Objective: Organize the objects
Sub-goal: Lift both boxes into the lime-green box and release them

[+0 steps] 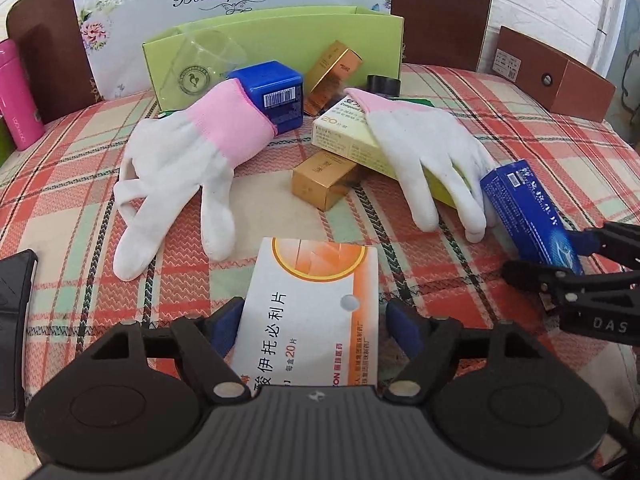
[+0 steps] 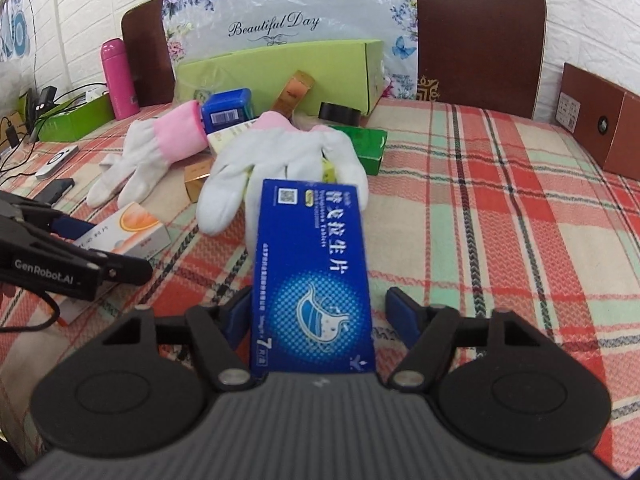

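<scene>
My left gripper [image 1: 312, 326] has a white and orange medicine box [image 1: 308, 312] between its open fingers; the right pad stands clear of the box. My right gripper [image 2: 320, 316] has a blue medicine box [image 2: 312, 276] between its fingers, with a gap at the right pad. Two white gloves with pink cuffs [image 1: 180, 160] [image 1: 424, 152] lie on the plaid cloth among a blue cube box [image 1: 272, 94], gold boxes [image 1: 324, 178] [image 1: 332, 76] and a yellow box [image 1: 340, 132]. A green open box [image 1: 272, 44] stands behind them.
A pink bottle [image 1: 16, 96] stands at the far left, a brown box [image 1: 556, 74] at the far right. A black roll [image 2: 340, 114] and green box [image 2: 370, 148] sit near the pile. A black phone [image 1: 14, 320] lies left. Chair backs stand behind.
</scene>
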A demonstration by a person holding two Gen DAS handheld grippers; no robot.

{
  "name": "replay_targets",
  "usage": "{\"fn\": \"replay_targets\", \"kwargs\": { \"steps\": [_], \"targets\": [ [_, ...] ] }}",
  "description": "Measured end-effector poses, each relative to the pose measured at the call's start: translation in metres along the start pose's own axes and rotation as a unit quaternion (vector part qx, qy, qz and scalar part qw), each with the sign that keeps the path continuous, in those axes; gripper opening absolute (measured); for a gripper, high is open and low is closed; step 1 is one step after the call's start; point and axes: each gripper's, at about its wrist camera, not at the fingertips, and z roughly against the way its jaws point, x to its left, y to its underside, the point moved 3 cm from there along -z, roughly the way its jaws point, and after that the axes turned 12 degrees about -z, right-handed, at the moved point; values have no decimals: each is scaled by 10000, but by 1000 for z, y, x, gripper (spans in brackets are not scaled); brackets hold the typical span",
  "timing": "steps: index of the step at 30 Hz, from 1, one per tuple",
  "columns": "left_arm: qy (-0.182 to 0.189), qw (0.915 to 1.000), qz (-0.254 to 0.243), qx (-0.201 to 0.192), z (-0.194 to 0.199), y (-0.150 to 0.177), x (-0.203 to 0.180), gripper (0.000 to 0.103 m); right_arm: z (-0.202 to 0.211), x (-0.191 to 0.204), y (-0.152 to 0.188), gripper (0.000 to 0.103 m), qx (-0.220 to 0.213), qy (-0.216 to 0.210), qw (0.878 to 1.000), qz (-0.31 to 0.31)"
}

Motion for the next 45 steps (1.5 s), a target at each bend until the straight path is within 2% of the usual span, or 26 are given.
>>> {"fn": "replay_targets", "kwargs": {
  "steps": [1, 6, 10, 14, 20, 25, 28, 32, 36, 40, 41, 42, 43, 45],
  "targets": [
    [5, 10000, -13, -16, 1, 0, 0, 71, 0, 0, 1, 55, -21, 11, 10000, 13],
    [156, 9998, -75, -70, 8, -4, 4, 70, 9, -3, -2, 55, -16, -223, 9997, -92],
    [236, 9983, -209, -481, 31, -22, 12, 70, 34, -4, -18, 55, -276, -600, 9978, -59],
    [201, 9932, -255, -1119, 55, -59, 26, 70, 50, -3, -49, 55, -743, -798, 9940, 6],
    [-57, 9806, 11, -1961, 73, -128, 52, 70, 33, 11, -107, 55, -1314, -789, 9878, 260],
    [-150, 9723, 515, -2273, 56, -184, 78, 70, 5, 27, -160, 55, -1726, -802, 9808, 415],
    [-261, 9698, 729, -2313, 33, -213, 94, 70, -21, 31, -192, 55, -1817, -746, 9801, 301],
    [-317, 9713, 1037, -2118, -11, -240, 117, 70, -68, 37, -230, 55, -1768, -585, 9824, 177],
    [-420, 9728, 1200, -1939, -48, -251, 136, 70, -112, 43, -250, 55, -1676, -402, 9847, 263],
    [-363, 9742, 1254, -1844, -75, -252, 147, 71, -151, 43, -255, 55, -1470, -265, 9885, 246],
    [-321, 9736, 1283, -1861, -80, -250, 148, 72, -161, 43, -255, 56, -1390, -243, 9897, 243],
    [-270, 9737, 1320, -1837, -85, -247, 149, 83, -170, 42, -254, 56, -1300, -243, 9908, 273],
    [-271, 9747, 1360, -1750, -88, -244, 150, 90, -178, 43, -251, 66, -1191, -270, 9920, 318],
    [-405, 9764, 1357, -1628, -92, -239, 150, 91, -186, 43, -242, 87, -1075, -286, 9931, 384]
  ]
}}
